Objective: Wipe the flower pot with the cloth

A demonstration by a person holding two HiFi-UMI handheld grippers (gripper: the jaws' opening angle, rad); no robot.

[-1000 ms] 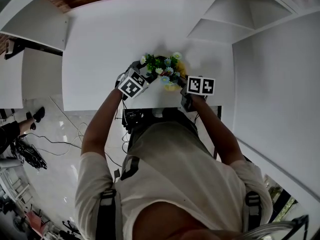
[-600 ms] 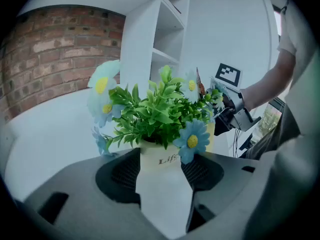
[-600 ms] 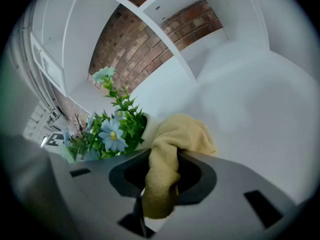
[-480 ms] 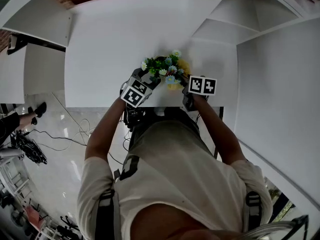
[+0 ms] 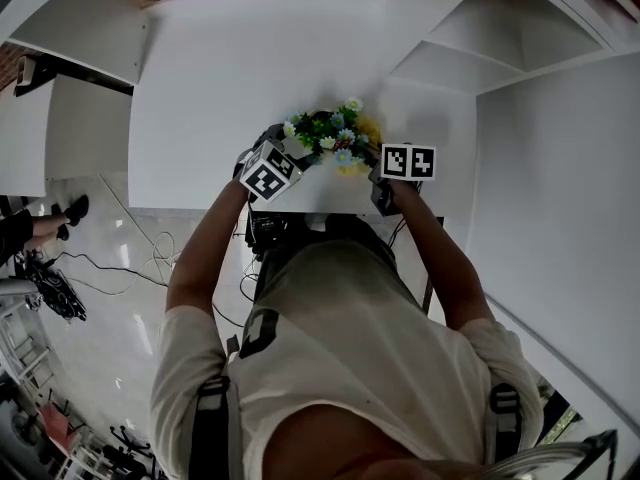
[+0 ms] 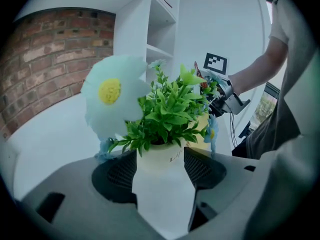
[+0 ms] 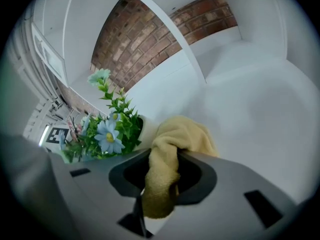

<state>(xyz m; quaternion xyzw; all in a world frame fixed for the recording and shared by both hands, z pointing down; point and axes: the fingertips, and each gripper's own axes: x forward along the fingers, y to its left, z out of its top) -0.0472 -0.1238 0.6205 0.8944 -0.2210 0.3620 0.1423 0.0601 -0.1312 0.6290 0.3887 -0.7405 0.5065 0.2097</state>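
A small white flower pot (image 6: pixel 159 156) with green leaves and pale blue flowers (image 5: pixel 330 133) stands near the front edge of the white table (image 5: pixel 250 68). My left gripper (image 6: pixel 161 170) is at its left side with the pot between its jaws. The jaws have just been opening, and the pads sit close beside the pot's walls. My right gripper (image 7: pixel 162 171) is shut on a yellow cloth (image 7: pixel 172 139), whose bunched end lies against the pot's right side (image 7: pixel 145 128). The head view shows both grippers (image 5: pixel 292 150) (image 5: pixel 374 170) flanking the plant.
A white shelf unit (image 5: pixel 470 58) rises at the table's right, with a brick wall (image 7: pixel 150 39) behind. Cables (image 5: pixel 130 268) lie on the glossy floor at the left. The person's torso stands close to the table's front edge.
The left gripper has shifted a little at the pot's left side. The right gripper stays at the pot's right with the cloth in it.
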